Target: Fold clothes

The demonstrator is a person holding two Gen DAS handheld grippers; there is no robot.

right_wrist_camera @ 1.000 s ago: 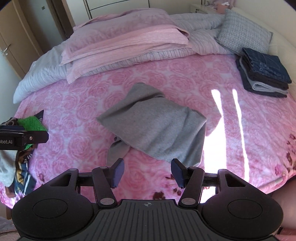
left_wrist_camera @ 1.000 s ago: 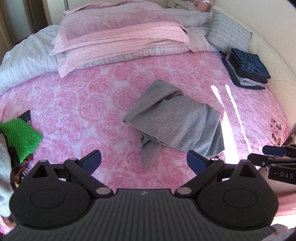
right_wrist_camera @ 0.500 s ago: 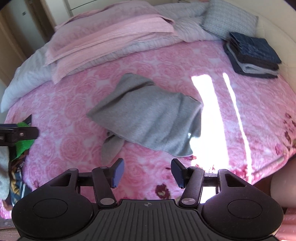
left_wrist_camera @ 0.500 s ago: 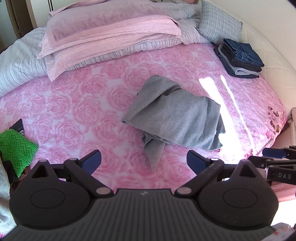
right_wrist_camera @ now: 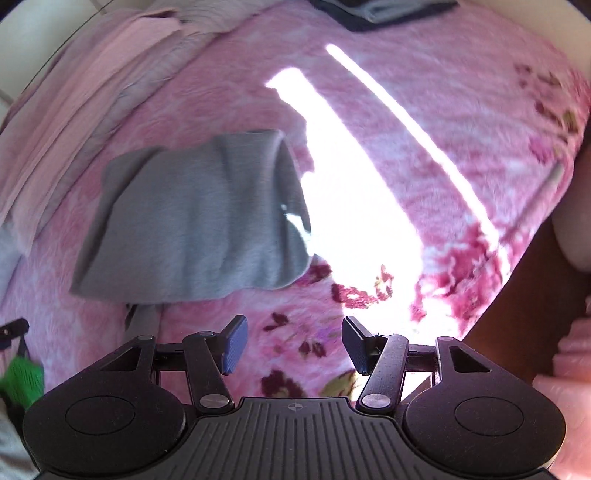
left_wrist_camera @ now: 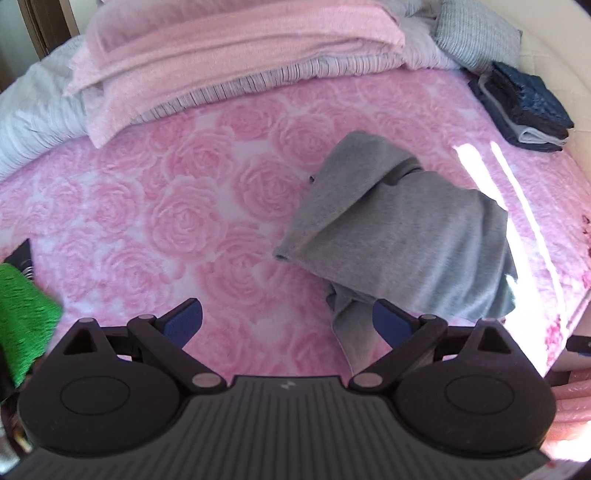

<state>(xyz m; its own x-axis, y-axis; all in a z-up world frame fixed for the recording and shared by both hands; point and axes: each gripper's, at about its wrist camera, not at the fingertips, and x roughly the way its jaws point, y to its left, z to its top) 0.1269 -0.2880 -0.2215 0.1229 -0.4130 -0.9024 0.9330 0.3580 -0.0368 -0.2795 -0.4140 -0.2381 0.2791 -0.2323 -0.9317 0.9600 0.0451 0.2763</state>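
Observation:
A rumpled grey garment (left_wrist_camera: 406,229) lies on the pink rose-print bedspread (left_wrist_camera: 166,206), one loose end trailing toward me. My left gripper (left_wrist_camera: 286,325) hangs open above the bedspread; the trailing end lies just inside its right fingertip (left_wrist_camera: 388,321), not pinched. In the right wrist view the grey garment (right_wrist_camera: 195,221) sits up and to the left. My right gripper (right_wrist_camera: 291,347) is open over the bedspread (right_wrist_camera: 388,122) near the bed's front edge, nothing between its fingers.
Pink and striped bedding (left_wrist_camera: 221,62) is piled at the head of the bed. A stack of folded dark clothes (left_wrist_camera: 524,107) lies at the far right beside a checked pillow (left_wrist_camera: 476,33). A green knit (left_wrist_camera: 22,325) lies at the left edge. Sunlight stripes (right_wrist_camera: 351,184) cross the spread.
Both grippers have dropped closer to the bed and the grey garment looms larger. The right wrist view has rolled, so the garment now sits to its left. Both stayed open.

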